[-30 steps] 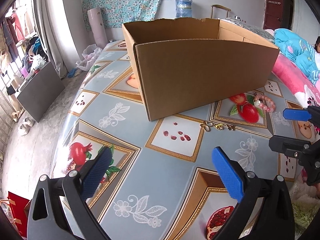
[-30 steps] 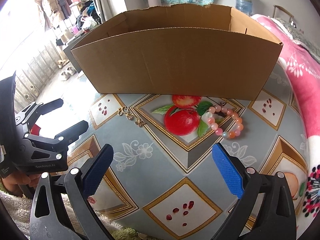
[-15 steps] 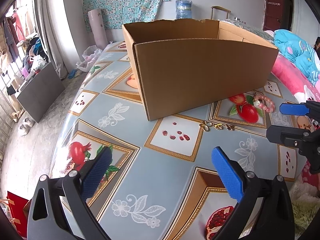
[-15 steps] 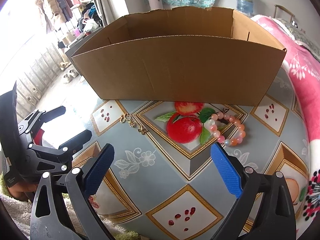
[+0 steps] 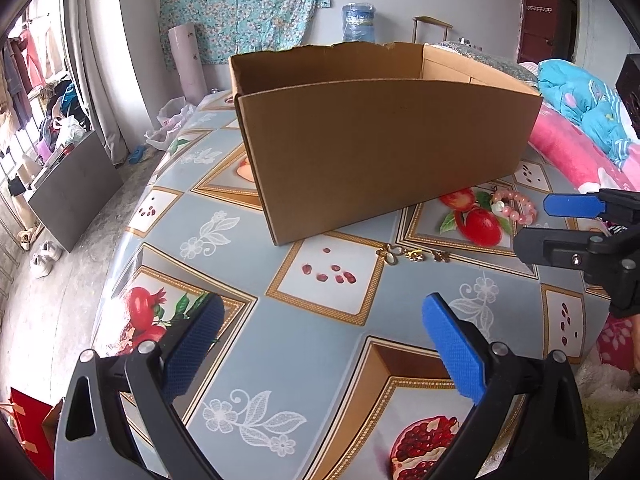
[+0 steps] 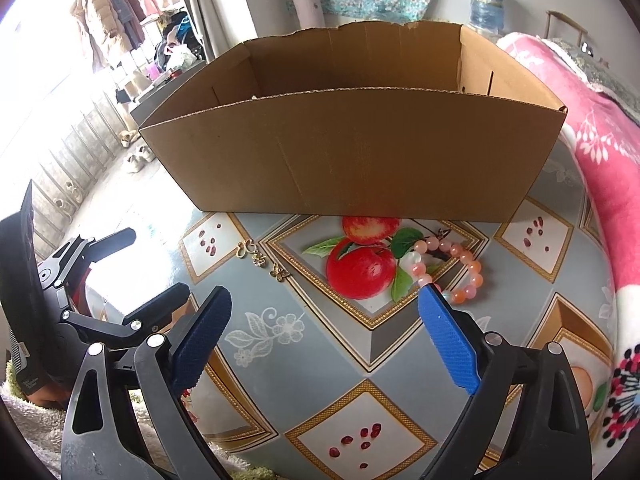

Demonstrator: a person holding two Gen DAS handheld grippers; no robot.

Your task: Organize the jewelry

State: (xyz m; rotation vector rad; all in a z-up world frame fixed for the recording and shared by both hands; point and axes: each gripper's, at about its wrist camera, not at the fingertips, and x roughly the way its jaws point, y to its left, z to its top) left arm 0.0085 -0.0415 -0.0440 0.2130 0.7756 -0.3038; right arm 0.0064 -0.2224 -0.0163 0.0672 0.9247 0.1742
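Observation:
A pink bead bracelet (image 6: 452, 268) (image 5: 514, 205) lies on the patterned tablecloth, just in front of the open cardboard box (image 6: 352, 152) (image 5: 380, 136). A row of small gold charms (image 6: 262, 258) (image 5: 414, 255) lies to its left. My right gripper (image 6: 324, 332) hovers over the cloth short of the bracelet; its jaws are wide but closing, with nothing between them, and its right pad overlaps the bracelet's near edge in view. My left gripper (image 5: 320, 344) is open and empty, near the table's front, short of the charms.
The table (image 5: 224, 248) wears a cloth with fruit and flower prints. A pink blanket (image 6: 600, 168) borders it on the right, fluffy fabric lies at the near edge. Beyond the table's left side lie the floor, shoes and a dark cabinet (image 5: 68, 192).
The right gripper has crept forward toward the bracelet and its jaws have narrowed slightly. The left gripper has barely moved.

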